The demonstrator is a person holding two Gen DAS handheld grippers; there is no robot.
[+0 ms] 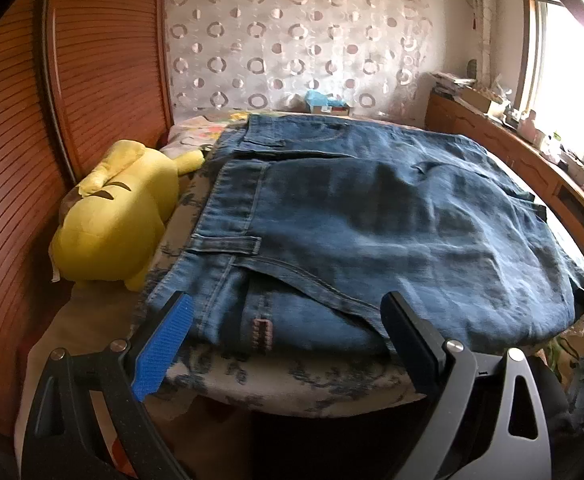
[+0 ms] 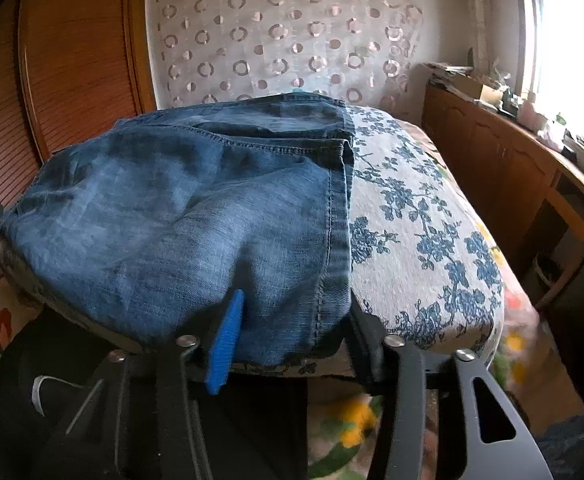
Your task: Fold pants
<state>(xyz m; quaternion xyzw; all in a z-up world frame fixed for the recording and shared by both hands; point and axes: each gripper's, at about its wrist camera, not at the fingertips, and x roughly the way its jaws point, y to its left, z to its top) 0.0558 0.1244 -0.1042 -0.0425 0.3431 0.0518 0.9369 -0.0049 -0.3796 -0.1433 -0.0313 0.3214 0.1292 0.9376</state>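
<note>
Blue denim pants [image 1: 372, 220] lie folded on a floral cushion [image 1: 275, 380], waistband to the left. My left gripper [image 1: 287, 320] is open at the near edge, its blue pad [image 1: 163, 348] and black finger apart, over the waistband corner but not holding it. In the right wrist view the pants [image 2: 179, 220] drape over the cushion [image 2: 420, 240] with the leg hems on the right. My right gripper [image 2: 296, 332] has its blue pad [image 2: 225, 344] against the near hem; the fabric hangs between the fingers, which stand wide apart.
A yellow plush toy [image 1: 111, 220] lies left of the pants against a wooden slatted door [image 1: 19, 160]. A wooden cabinet [image 2: 512, 168] with clutter runs along the right under a bright window. A patterned curtain [image 1: 292, 40] hangs behind.
</note>
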